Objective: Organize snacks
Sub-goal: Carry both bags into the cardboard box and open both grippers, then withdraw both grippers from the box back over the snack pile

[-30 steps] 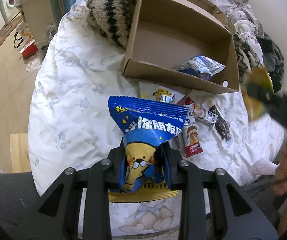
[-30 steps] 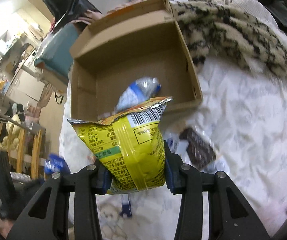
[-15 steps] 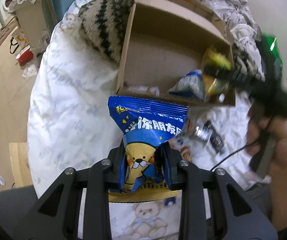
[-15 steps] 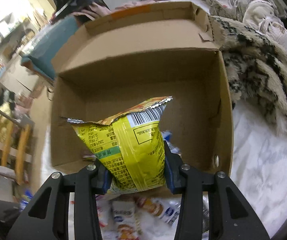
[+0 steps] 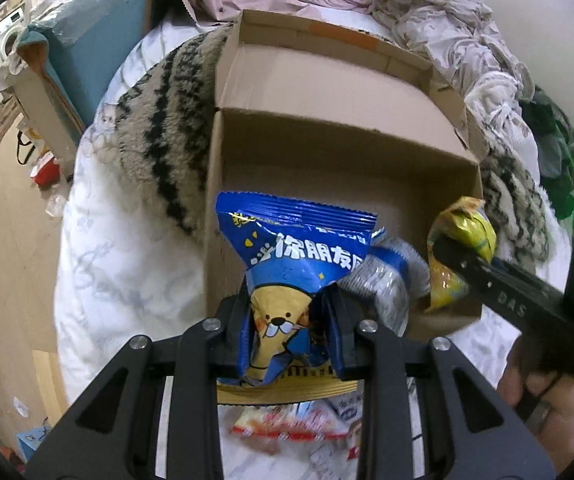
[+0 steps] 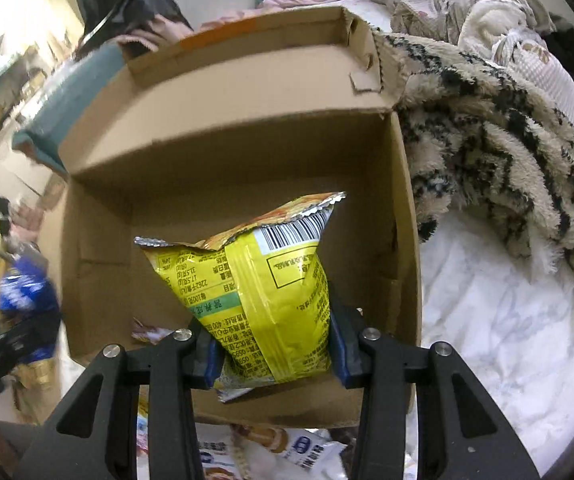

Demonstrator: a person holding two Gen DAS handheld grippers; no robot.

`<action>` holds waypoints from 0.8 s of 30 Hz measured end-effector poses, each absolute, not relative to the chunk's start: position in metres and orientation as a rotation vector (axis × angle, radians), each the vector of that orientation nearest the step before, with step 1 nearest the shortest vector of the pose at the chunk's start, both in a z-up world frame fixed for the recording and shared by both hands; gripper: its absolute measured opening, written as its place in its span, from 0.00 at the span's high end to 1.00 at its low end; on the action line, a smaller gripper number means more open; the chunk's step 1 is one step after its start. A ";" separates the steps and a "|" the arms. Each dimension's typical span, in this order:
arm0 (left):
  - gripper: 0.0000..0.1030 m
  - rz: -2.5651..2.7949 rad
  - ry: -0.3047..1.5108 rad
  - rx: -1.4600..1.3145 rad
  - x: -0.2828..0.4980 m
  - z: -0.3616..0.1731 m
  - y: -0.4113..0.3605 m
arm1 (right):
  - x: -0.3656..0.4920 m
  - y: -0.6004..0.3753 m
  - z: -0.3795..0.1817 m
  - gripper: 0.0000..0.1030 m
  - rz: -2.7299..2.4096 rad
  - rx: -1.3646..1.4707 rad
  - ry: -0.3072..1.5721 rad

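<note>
The left gripper (image 5: 287, 328) is pinching a blue snack bag (image 5: 295, 248) between its two fingers, the pads pressing the bag's lower half. The bag is standing upright in the grip, printed with a cartoon animal and white characters, and it is hanging over the near wall of the cardboard box (image 5: 327, 144), toward the box's near left corner.

The right gripper (image 6: 273, 344) is clamping a yellow snack bag (image 6: 255, 288) by its lower part, barcode side facing the camera. In the right wrist view this bag is sitting above the box floor (image 6: 215, 184), nearer the right wall than the left. In the left wrist view the same yellow bag (image 5: 459, 248) is showing at the box's near right corner, held by the right gripper's fingers (image 5: 463, 260).

A silver-and-blue packet (image 5: 387, 276) is lying inside the box against the near wall, between the two held bags. A small reddish wrapper (image 6: 147, 330) is resting on the box floor near the near left corner.

The box is sitting on a white bedspread (image 5: 127, 264), with its rear flap standing up. A striped fleece blanket (image 5: 167, 136) is touching the box's left wall and running behind it. Loose snack packets (image 5: 287, 424) are lying on the bedspread just in front of the box's near wall.
</note>
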State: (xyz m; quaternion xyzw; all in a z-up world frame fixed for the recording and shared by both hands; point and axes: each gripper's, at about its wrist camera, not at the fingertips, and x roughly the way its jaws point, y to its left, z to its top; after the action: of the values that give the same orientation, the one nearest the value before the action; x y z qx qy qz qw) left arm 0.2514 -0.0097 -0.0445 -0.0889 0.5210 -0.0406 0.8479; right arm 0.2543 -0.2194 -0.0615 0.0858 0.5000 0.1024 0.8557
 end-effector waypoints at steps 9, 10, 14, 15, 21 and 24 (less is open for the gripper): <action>0.73 -0.090 1.102 -0.206 0.265 -0.066 -0.015 | 0.263 -0.233 -0.062 0.55 0.225 0.272 1.003; 0.73 -0.093 1.103 -0.207 0.265 -0.067 -0.015 | 0.262 -0.236 -0.060 0.51 0.240 0.309 0.986; 0.38 -0.086 1.123 -0.189 0.262 -0.069 -0.016 | 0.263 -0.240 -0.055 0.28 0.226 0.356 0.959; 0.28 -0.089 1.116 -0.191 0.261 -0.068 -0.016 | 0.263 -0.237 -0.055 0.28 0.208 0.316 0.963; 0.23 -0.084 1.085 -0.169 0.258 -0.059 -0.015 | 0.263 -0.233 -0.056 0.27 0.231 0.295 0.980; 0.23 -0.081 1.093 -0.177 0.256 -0.060 -0.013 | 0.262 -0.234 -0.057 0.27 0.231 0.285 0.984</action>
State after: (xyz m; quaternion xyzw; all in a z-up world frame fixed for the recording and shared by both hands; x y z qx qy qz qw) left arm 0.2563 -0.0130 -0.0600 -0.0839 0.5191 -0.0384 0.8497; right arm 0.2618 -0.2335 -0.0565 0.1360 0.4696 0.1101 0.8654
